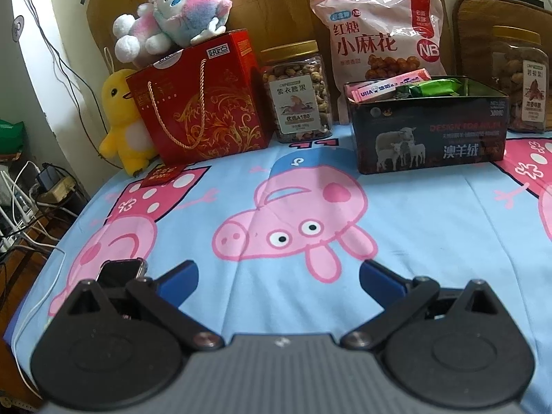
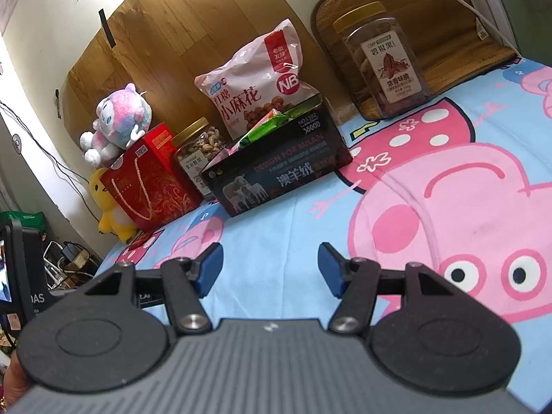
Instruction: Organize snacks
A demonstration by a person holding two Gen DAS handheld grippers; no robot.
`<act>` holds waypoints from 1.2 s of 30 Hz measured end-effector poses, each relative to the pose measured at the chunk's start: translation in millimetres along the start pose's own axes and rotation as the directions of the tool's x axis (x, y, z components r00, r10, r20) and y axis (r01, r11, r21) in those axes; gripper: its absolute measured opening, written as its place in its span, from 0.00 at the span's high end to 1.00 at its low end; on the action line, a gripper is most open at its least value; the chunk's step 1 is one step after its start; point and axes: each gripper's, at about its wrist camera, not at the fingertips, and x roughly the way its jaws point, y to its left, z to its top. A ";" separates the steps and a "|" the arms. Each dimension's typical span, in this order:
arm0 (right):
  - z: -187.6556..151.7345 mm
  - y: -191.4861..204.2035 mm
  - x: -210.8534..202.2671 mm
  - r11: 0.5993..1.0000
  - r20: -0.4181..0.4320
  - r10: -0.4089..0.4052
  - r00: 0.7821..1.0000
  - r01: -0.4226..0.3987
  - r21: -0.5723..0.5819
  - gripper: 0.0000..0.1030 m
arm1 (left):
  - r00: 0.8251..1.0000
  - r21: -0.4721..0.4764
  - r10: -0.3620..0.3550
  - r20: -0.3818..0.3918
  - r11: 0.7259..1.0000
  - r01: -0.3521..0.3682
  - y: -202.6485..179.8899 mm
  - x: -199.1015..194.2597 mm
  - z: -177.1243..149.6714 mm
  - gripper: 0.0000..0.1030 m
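Both grippers hover low over a cartoon-pig bed sheet [image 1: 431, 214], the left gripper [image 1: 277, 277] and right gripper [image 2: 269, 265] each with jaws spread wide and holding nothing; beyond them a dark tin box [image 1: 427, 127] holds snack packets [image 1: 390, 86], pink and green; behind it leans a pink snack bag [image 1: 379, 34], flanked by a nut jar [image 1: 296, 93] and a second jar [image 2: 386, 62]; a red gift box [image 1: 200, 103] stands left, seemingly bearing a plush toy [image 1: 172, 13].
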 end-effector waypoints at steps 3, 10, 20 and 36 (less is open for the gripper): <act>-0.4 -0.3 -0.1 1.000 0.000 -0.001 1.000 0.001 0.004 0.38 | 1.000 0.004 -0.004 -0.001 1.000 0.004 -0.9 -0.4 -0.1 0.00; -0.2 -0.7 0.1 1.000 -0.002 0.000 1.000 0.000 0.003 0.38 | 1.000 0.006 -0.005 -0.001 1.000 0.005 -1.0 -0.9 -0.2 0.00; 0.1 -1.0 0.1 1.000 -0.003 0.001 1.000 -0.001 0.003 0.38 | 1.000 0.004 -0.002 -0.007 1.000 0.002 -0.1 0.5 -1.5 0.00; -1.7 -2.0 0.3 1.000 0.002 -0.003 1.000 0.003 0.011 0.35 | 1.000 0.010 0.001 -0.015 1.000 -0.001 1.0 4.0 -3.7 0.00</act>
